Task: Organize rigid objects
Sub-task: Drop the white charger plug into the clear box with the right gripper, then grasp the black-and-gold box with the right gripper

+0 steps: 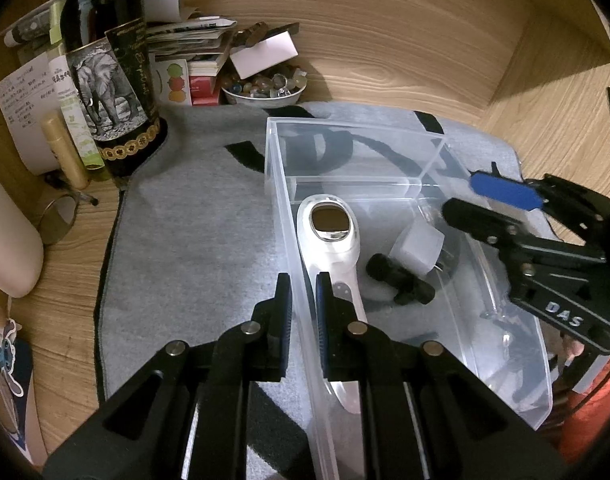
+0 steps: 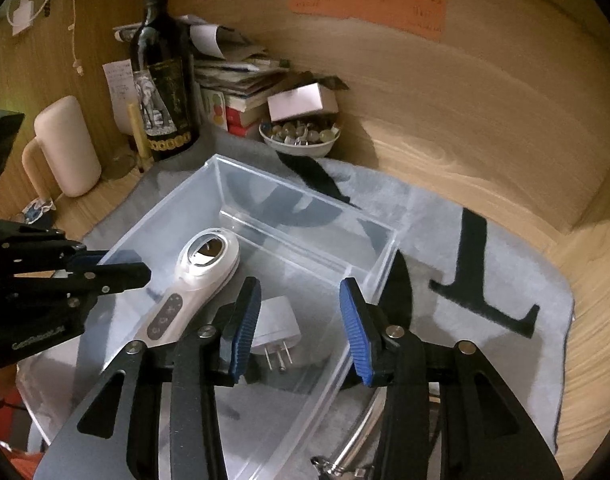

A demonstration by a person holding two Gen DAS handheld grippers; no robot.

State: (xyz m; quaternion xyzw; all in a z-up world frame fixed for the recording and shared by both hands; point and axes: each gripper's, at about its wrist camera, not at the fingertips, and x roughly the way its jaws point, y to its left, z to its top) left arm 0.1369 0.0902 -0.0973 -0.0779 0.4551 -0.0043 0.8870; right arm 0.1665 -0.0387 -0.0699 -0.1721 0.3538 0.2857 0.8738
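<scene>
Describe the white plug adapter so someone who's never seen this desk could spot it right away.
Start at the clear plastic bin on the grey mat. Inside it, right of the long white handheld device, lies the white plug adapter. It is a small cube with metal prongs sticking out, unlike the black cylindrical piece next to it.

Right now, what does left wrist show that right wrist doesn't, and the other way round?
Left wrist only: a small black cylindrical part lying in the clear bin beside the charger, and the left gripper shut on the bin's near wall.

Right wrist only: the button panel on the white handheld device, coloured paper notes on the wall, and the right gripper open above the bin, nothing between its fingers.

Both: bin, device, white plug charger, wine bottle, bowl of stones, grey mat.
</scene>
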